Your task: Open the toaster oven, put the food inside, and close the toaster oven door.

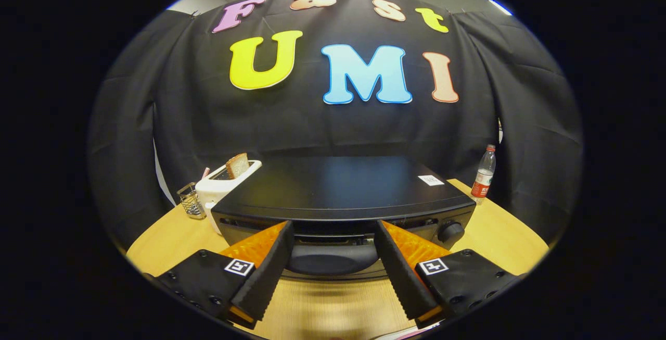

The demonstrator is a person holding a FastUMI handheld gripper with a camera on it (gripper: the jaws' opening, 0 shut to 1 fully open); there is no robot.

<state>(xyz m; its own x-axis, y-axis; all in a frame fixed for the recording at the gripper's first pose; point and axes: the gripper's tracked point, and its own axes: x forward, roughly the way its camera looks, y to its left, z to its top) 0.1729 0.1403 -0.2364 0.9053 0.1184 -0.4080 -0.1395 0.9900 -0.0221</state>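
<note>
Wooden table (499,236), bottle (484,175), open-fingered gripper (333,230)

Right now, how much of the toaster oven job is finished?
Nothing looks done yet: the toaster oven door is still shut. In hand: the gripper is open, its fingers spread on either side of the door handle, not pressing it. Left: pull the door open, put the food inside, close it. A bread slice stands in the white toaster behind.

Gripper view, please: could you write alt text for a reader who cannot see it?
The open gripper faces a closed black toaster oven, its door handle between the fingers. A white toaster holding bread stands behind it; a water bottle stands on the wooden table.
</note>
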